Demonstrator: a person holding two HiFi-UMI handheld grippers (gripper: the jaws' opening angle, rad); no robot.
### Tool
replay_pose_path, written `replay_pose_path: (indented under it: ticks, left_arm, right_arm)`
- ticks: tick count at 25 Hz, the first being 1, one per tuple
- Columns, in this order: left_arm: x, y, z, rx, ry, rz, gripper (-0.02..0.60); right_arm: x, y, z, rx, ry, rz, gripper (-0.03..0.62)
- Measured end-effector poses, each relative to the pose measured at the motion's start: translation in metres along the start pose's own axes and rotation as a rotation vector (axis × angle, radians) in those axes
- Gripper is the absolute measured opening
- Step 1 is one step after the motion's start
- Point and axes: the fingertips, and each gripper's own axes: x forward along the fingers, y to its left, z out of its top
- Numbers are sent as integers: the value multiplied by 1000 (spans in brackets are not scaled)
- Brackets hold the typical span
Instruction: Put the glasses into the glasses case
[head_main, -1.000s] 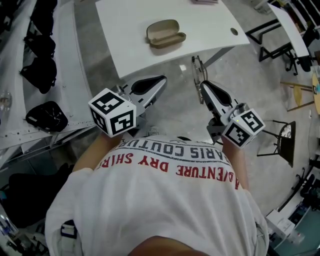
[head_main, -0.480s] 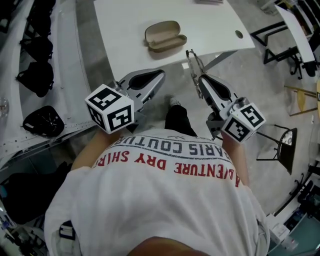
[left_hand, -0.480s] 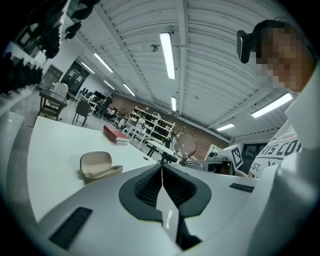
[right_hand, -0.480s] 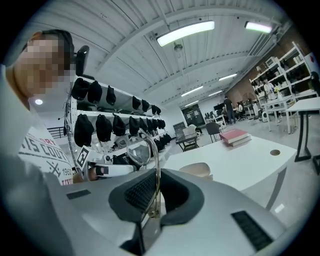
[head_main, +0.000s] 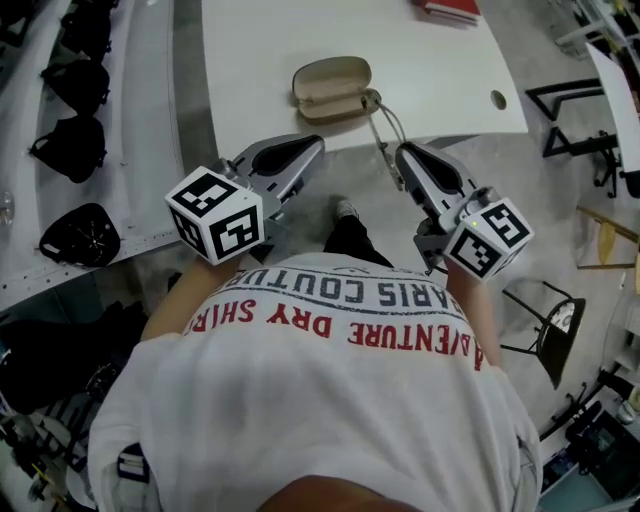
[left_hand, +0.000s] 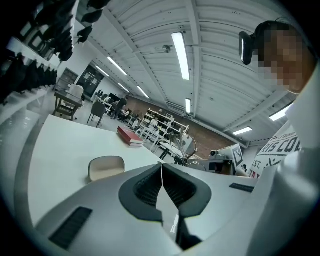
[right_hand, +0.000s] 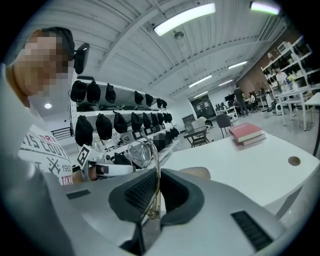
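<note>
A beige glasses case (head_main: 332, 88) lies open on the white table (head_main: 250, 60), near its front edge. My right gripper (head_main: 401, 157) is shut on one temple of the thin wire-rimmed glasses (head_main: 383, 128). They stick out ahead of the jaws, their front end at the case's right end. In the right gripper view the glasses (right_hand: 141, 153) stand upright between the pads, with the case (right_hand: 196, 172) just behind. My left gripper (head_main: 310, 148) hovers at the table's edge below the case, shut and holding nothing. Its view shows the case (left_hand: 106, 167) ahead to the left.
A red book (head_main: 452, 8) lies at the table's far side, and a round cable hole (head_main: 498, 99) is near its right edge. A rack of black caps (head_main: 70, 150) runs along the left. A stool (head_main: 555, 320) stands on the floor to the right.
Both grippers have moved forward to the table's front edge. The glasses, earlier over the floor, now reach the right end of the case.
</note>
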Motion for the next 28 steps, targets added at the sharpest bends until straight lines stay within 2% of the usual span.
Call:
replay_pose_path:
  ticks: [9, 21, 28]
  left_arm:
    - [20, 29, 9, -57, -32, 112, 28]
    - [31, 64, 16, -126, -98, 265, 28]
    - [29, 81, 12, -183, -148, 375, 28]
  right_arm:
    - [32, -38, 16, -54, 83, 93, 38]
    - [82, -70, 25, -125, 194, 259, 37]
    - [114, -88, 15, -199, 319, 366, 37]
